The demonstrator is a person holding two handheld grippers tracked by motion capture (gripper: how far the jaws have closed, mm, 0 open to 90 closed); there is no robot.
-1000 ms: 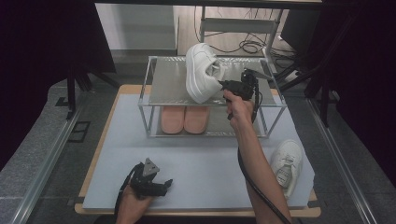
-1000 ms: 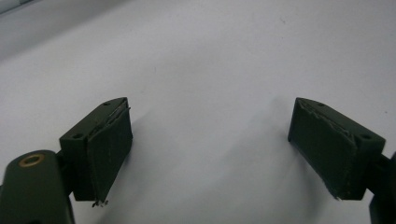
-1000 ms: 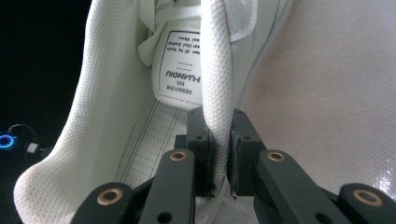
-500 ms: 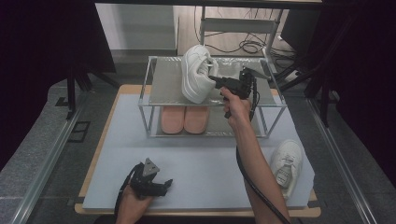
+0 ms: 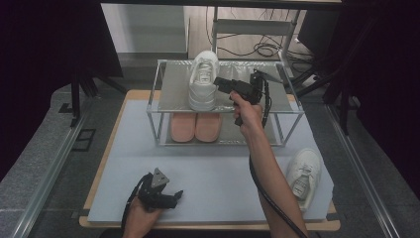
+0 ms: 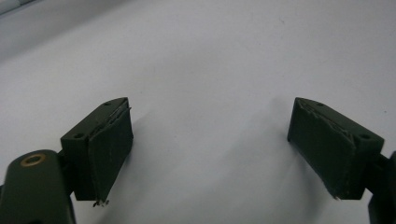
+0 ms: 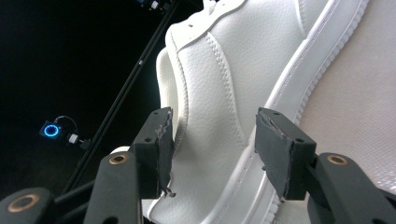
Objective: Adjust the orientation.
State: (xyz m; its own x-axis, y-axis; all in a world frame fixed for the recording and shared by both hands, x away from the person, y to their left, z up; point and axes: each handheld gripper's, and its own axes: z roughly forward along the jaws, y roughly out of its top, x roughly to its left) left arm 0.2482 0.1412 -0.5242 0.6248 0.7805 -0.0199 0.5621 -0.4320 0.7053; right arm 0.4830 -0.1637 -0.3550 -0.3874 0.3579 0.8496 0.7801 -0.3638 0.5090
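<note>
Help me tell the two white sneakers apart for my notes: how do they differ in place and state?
The sneaker on the rack stands on the top shelf; the sneaker on the table lies on the mat near the right front corner. The rack one sits between the jaws of the right gripper, which have just been opening and stand apart from its heel side; the table one has no gripper near it. Both are white, laced, soles down.

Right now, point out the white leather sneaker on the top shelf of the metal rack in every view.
High view: the white leather sneaker stands on the metal rack's top shelf, upper centre, beside the right gripper.
Right gripper view: its side and sole lie between the gripper's open jaws, pads just off it after opening.
Left gripper view: not in it; bare pale table mat.
Shared landmark: the right gripper, at the sneaker.
</note>
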